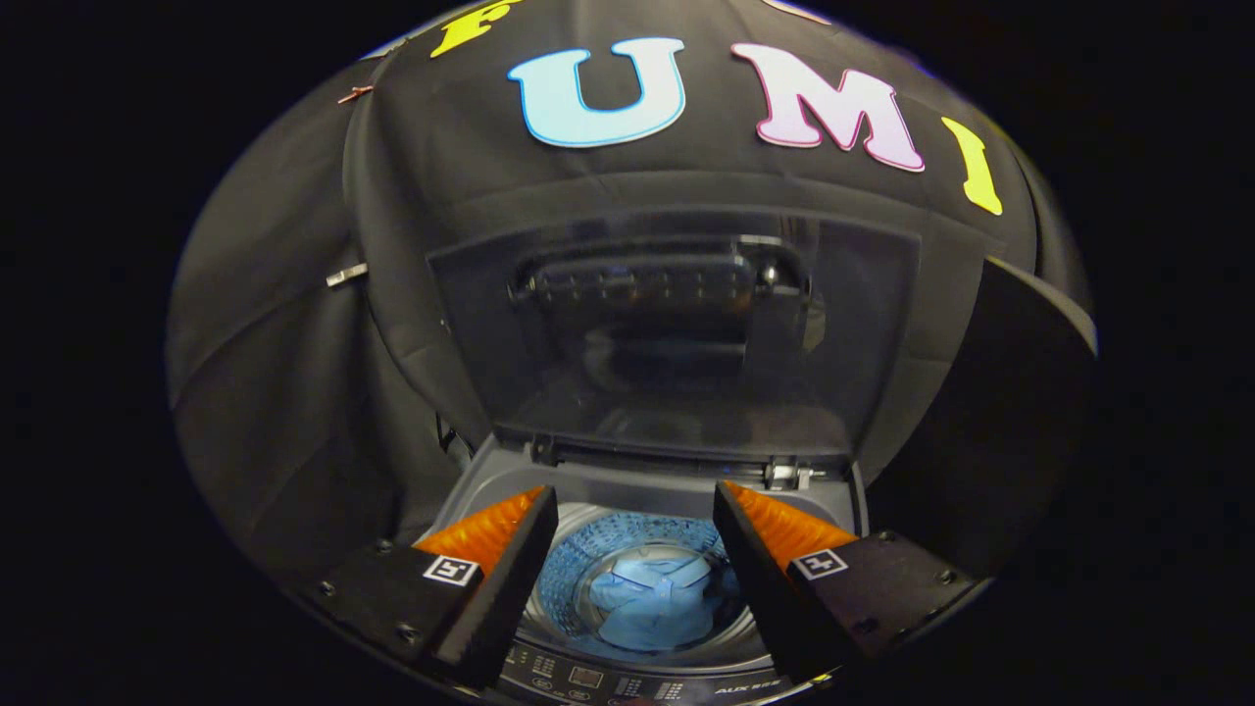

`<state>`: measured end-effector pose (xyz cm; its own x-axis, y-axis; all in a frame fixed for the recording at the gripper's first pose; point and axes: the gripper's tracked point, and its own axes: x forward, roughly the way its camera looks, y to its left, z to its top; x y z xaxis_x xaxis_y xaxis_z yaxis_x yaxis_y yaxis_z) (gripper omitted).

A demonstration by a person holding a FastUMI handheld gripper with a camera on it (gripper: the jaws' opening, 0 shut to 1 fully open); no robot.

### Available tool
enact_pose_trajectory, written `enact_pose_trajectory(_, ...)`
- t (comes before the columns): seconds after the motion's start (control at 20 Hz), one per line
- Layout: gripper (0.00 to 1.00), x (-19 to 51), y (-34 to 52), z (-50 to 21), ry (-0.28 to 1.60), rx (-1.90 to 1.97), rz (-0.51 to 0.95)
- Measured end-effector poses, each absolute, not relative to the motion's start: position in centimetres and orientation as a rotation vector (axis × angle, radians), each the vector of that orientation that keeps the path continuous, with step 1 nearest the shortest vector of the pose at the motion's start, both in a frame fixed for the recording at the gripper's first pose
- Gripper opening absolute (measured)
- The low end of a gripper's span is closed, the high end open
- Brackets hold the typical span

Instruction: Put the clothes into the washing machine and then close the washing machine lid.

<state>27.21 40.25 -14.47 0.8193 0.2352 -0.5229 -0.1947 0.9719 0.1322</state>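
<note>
Clothes [655,610]: light-blue bundle lying at bottom of drum [598,549], inside washer [510,471], between and below fingers. Gripper [635,559] spread wide, holding nothing, hovering over washer mouth. Lid [677,338] stands upright at far side, fully raised, handle [647,279] near its top. Control panel [627,686] at near edge. Judgement: loading looks done; closing lid remains.

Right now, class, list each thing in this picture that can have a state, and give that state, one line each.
Lid: open, standing upright behind the drum.
Drum: uncovered, with cloth inside.
Cloth: lying crumpled at the bottom of the drum.
Tool: open, holding nothing, fingers spread above the drum's mouth.
Panel: too small to tell if lit.
</note>
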Motion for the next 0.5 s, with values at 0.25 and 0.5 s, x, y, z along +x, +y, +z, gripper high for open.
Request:
enact_pose_trajectory(0.25, 1.0, 28.0, 40.1, -9.7, 0.521, 0.075, 0.223)
enact_pose_trajectory(0.5, 1.0, 29.7, 40.7, -6.9, 0.482, 0.07, 0.218)
